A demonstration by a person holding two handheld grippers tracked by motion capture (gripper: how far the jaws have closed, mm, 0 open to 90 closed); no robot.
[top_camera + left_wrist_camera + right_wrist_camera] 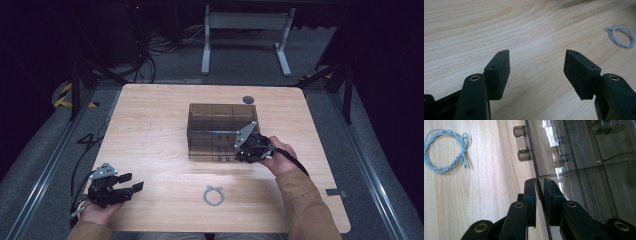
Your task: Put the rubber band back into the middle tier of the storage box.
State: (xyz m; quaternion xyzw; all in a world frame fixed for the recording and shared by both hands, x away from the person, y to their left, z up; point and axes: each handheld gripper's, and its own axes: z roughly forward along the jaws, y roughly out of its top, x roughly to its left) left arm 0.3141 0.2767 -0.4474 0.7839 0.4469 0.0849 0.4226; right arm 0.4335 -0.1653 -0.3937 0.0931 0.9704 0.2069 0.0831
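Observation:
A smoky brown see-through box (215,125) with inner dividers stands at the middle of the wooden table (150,115). My right gripper (245,152) is at the box's front right corner. In the right gripper view its jaws (537,181) are shut on a thin panel edge of the box (574,150), just below two small clasps (522,143). My left gripper (132,182) rests at the front left of the table, held in a hand. Its jaws stand wide open with only bare wood between them (537,53).
A small coil of pale blue-grey wire (214,195) lies on the table in front of the box, between the two hands. It shows to the right of the left gripper (621,36) and left of the right gripper (445,151). A dark round disc (248,99) sits behind the box.

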